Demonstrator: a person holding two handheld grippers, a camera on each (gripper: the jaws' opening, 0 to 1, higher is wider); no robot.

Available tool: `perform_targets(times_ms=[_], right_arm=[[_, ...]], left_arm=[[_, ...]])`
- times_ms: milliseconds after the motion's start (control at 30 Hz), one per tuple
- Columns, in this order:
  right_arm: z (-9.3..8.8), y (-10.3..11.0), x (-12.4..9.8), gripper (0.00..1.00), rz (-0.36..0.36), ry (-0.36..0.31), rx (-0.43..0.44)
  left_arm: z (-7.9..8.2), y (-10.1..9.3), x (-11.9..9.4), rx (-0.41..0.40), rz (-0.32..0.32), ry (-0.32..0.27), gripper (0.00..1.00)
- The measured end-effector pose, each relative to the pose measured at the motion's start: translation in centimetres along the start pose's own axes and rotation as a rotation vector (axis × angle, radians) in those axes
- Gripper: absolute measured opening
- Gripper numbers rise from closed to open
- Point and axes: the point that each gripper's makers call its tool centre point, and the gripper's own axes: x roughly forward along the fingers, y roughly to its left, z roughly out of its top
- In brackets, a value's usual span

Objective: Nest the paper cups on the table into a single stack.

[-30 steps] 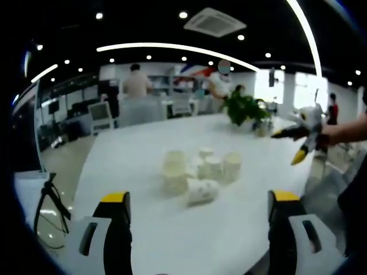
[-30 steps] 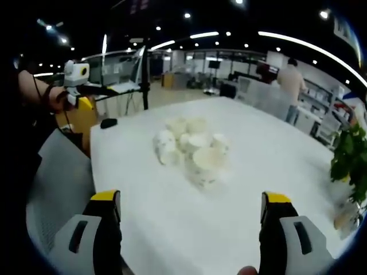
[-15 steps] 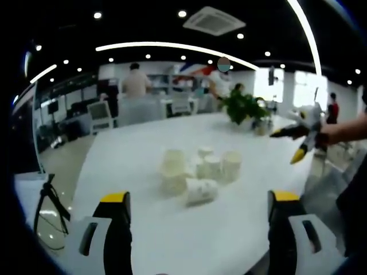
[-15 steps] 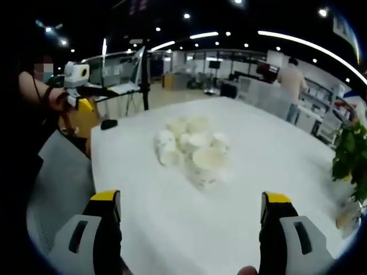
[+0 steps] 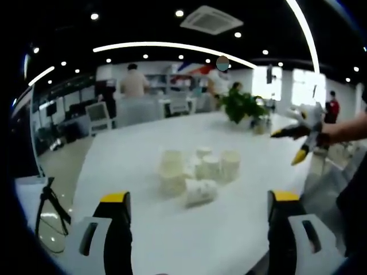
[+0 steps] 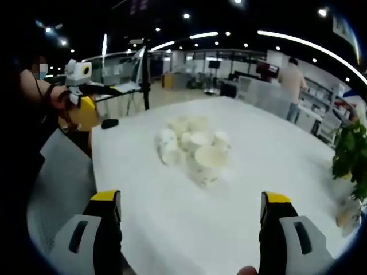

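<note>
The left gripper (image 5: 198, 207) and the right gripper (image 6: 192, 206) both hang wide open and empty above the near edge of the white table (image 5: 126, 166). The paper cups (image 5: 198, 175) cluster mid-table, one seemingly lying on its side.

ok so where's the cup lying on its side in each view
Left gripper view: the tipped cup lies at the near edge of the cup cluster, just below centre, closest to the camera.
Right gripper view: the tipped cup is the nearest one of the cluster, its open mouth facing the camera, near centre.
Shared landmark: the potted plant on the white table.
</note>
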Motion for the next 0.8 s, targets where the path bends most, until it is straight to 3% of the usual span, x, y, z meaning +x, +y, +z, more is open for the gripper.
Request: perform_targets(times_ms=[800], right_arm=[[0.4, 0.14, 0.17, 0.99, -0.004, -0.005, -0.008]], left_arm=[[-0.25, 0.18, -0.19, -0.013, 0.004, -0.008, 0.97]])
